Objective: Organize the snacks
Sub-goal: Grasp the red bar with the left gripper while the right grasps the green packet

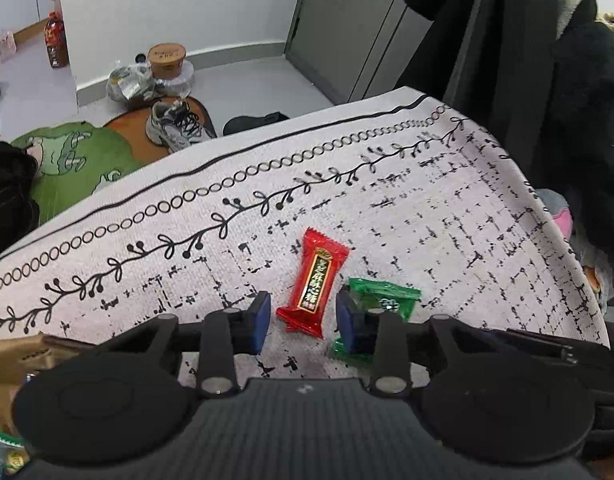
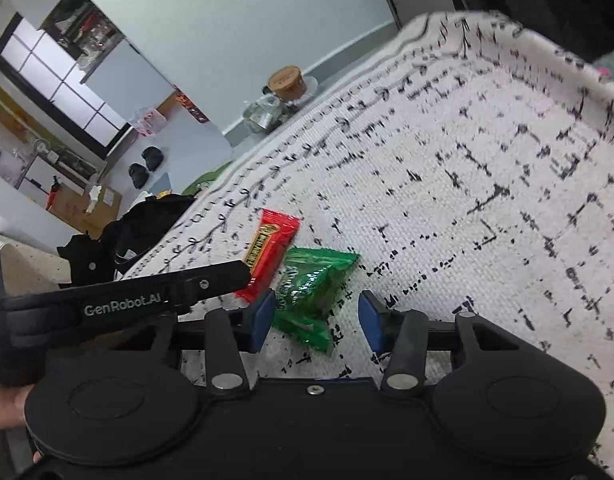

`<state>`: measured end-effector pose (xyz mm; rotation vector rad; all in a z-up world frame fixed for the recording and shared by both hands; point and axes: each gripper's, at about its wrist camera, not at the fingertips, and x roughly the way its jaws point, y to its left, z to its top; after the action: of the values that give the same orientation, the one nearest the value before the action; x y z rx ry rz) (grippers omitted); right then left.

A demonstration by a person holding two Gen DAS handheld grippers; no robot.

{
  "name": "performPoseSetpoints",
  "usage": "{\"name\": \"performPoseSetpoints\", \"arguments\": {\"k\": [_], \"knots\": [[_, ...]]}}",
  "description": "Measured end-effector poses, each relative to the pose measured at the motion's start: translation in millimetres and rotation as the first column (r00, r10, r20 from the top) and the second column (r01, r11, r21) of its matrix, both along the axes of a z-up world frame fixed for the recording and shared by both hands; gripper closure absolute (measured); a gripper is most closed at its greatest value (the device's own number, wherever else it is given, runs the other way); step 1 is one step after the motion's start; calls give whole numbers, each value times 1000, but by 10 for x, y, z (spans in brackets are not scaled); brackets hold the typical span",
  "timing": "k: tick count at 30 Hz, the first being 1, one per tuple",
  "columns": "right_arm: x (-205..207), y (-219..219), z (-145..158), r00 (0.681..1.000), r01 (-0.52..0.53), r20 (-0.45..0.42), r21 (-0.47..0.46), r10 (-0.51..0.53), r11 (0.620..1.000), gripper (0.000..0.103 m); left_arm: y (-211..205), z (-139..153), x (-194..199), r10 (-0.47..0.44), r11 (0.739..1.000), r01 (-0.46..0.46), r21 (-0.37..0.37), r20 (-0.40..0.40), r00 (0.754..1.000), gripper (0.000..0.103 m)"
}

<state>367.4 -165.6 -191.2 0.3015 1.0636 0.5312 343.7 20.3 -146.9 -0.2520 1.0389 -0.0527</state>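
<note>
On the white cloth with black marks (image 1: 387, 200) lie a shiny red candy wrapper (image 1: 313, 282) and a crinkly green candy wrapper (image 2: 313, 292), touching. Both left tongs (image 1: 303, 318) and right tongs (image 2: 317, 320) gape wide, holding nothing. Closing could pinch both sweets together.

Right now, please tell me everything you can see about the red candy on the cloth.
The red candy is a small, flat, oblong packet in shiny red wrapper, with crimped ends and a dark label framed in gold. It looks sealed. It lies flat on the patterned white cloth, between the open jaws of the left gripper, which do not touch it. A green candy lies close beside it; contact is unclear.
</note>
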Motion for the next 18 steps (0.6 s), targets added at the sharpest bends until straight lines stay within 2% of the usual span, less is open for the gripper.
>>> {"name": "performPoseSetpoints", "arguments": {"k": [3,5,6,15,17,18], "knots": [[39,27,-44,1000,1,-1,3,-1,1000,62,21,-52,45,13,1000,-13,-7,-10,1000,70],[58,52,-54,1000,-13,-4,-6,13,1000,76,32,-73,85,19,1000,-20,-16,-13,1000,70],[66,62,-60,1000,-24,-9,-8,24,1000,77,18,-80,109,18,999,-19,-26,-15,1000,70],[41,-91,15,999,-39,-7,-41,38,998,82,-140,-227,211,5,1000,-4,17,-38,999,71],[22,-138,29,1000,-31,-7,-42,31,999,82,-179,-221,215,3,999,-1,44,-40,999,77],[10,-157,41,1000,-26,-7,-40,26,999,83,-190,-220,217,3,999,0,54,-41,999,84]]}}
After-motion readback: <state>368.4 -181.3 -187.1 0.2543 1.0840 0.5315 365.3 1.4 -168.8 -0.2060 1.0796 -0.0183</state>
